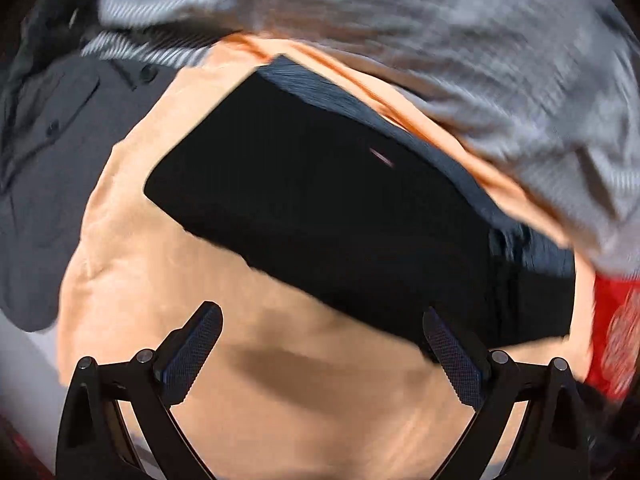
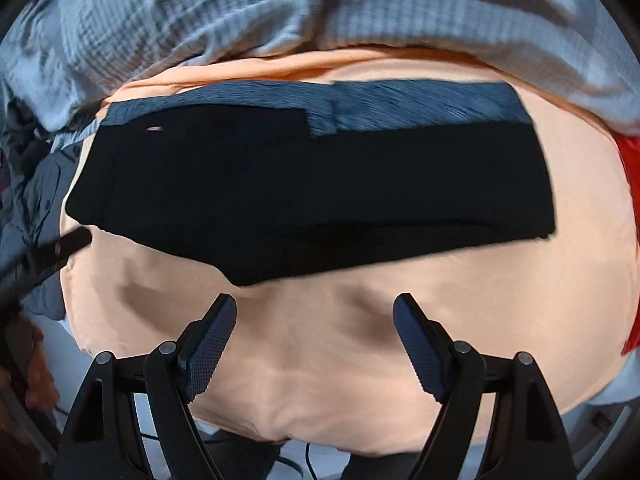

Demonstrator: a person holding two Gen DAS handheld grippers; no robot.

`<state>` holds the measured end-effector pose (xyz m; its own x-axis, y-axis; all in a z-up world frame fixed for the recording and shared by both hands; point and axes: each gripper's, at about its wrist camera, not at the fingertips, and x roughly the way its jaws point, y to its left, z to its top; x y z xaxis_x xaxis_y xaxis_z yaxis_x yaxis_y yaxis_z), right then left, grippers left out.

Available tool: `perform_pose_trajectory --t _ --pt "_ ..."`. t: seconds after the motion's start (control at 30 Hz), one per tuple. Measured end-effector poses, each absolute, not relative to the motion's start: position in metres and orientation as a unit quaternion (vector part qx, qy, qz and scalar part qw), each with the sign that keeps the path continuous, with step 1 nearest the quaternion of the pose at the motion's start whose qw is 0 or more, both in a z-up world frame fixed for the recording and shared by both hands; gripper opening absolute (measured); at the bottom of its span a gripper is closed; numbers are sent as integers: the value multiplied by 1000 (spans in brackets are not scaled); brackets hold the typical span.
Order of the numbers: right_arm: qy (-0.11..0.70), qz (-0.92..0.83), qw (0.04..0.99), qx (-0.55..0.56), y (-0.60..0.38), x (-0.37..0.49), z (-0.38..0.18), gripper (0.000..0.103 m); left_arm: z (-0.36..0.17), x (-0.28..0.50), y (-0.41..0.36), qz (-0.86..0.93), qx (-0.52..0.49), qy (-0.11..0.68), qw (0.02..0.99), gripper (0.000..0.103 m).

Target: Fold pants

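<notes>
Two claws spread wide, pinching nothing: left claw (image 1: 322,340) and right claw (image 2: 314,330), both hovering over bare peach sheet (image 2: 320,360) on the near side of the pants (image 2: 312,184). Black pants lying flat ahead of both, already doubled into a long band, blue-grey waistband (image 2: 420,106) along the far edge, long axis crosswise to the fingers. Right claw roughly centred on the band; left claw nearer one end, right finger (image 1: 452,352) close to the hem. Probably another fold end to end next
</notes>
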<state>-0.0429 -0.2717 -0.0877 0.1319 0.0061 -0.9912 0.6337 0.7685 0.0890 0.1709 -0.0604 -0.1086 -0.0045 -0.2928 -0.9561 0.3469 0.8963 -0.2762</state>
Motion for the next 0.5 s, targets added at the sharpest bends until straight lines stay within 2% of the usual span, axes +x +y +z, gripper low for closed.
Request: perform_pose_trajectory --t 0.23,0.27,0.3,0.5 --pt "630 -181 722 221 -259 9 -117 83 -151 203 -36 -207 -87 678 700 100" --pt "633 -174 722 218 -258 17 -123 83 -157 205 -35 -207 -95 678 699 93" --pt "633 -169 723 217 -256 23 -127 83 -162 207 -33 -206 -103 680 696 90" --pt "632 -136 729 225 -244 43 -139 83 -181 213 -25 -222 -183 678 677 90"
